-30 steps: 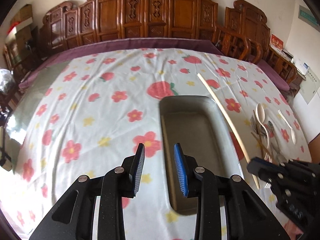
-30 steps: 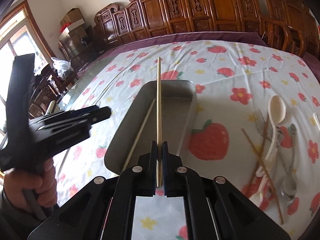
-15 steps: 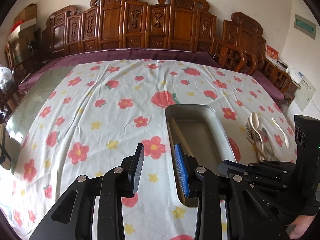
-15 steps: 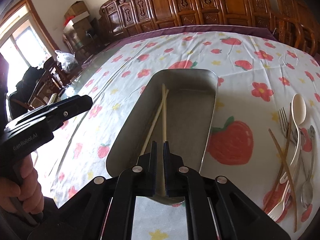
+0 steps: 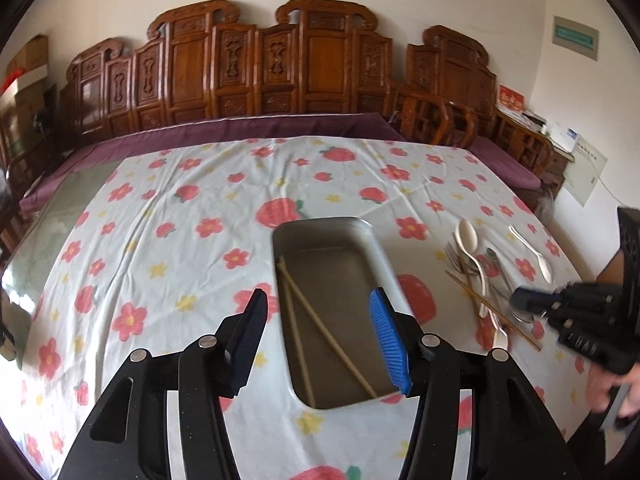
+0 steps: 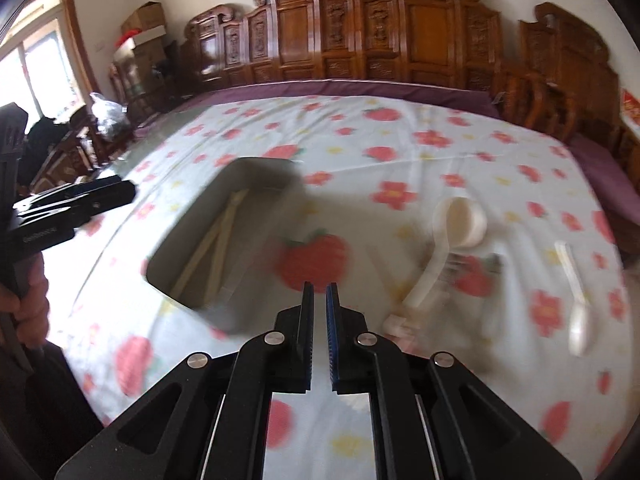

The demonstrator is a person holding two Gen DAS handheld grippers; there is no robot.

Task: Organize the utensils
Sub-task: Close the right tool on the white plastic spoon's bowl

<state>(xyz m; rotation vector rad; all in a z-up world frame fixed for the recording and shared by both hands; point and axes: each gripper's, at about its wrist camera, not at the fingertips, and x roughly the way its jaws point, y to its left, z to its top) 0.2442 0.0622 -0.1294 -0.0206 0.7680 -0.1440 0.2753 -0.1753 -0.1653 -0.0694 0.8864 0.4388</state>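
Note:
A metal tray (image 5: pixel 320 223) (image 6: pixel 280 163) lies on the flowered cloth with two pale chopsticks (image 5: pixel 320 326) (image 6: pixel 216 240) crossed inside it. My left gripper (image 5: pixel 318 300) (image 6: pixel 128 190) hovers over the tray's near end, its jaws opening wide with nothing between them. My right gripper (image 6: pixel 320 289) (image 5: pixel 520 302) is to the right of the tray, near the loose utensils. Its jaws are opening from a narrow gap and hold nothing. The pile has a large white spoon (image 5: pixel 468 236) (image 6: pixel 460 220), forks, metal spoons and brown chopsticks (image 5: pixel 492 314). The right wrist view is blurred.
A small white spoon (image 5: pixel 532 250) (image 6: pixel 580 320) lies apart, right of the pile. Carved wooden chairs (image 5: pixel 280 64) line the table's far edge. A hand (image 6: pixel 24 312) grips the left gripper's handle at the left.
My right gripper let the pale chopstick drop into the tray, then swung right toward the utensil pile. My left gripper's jaws spread much wider and it drew back slightly.

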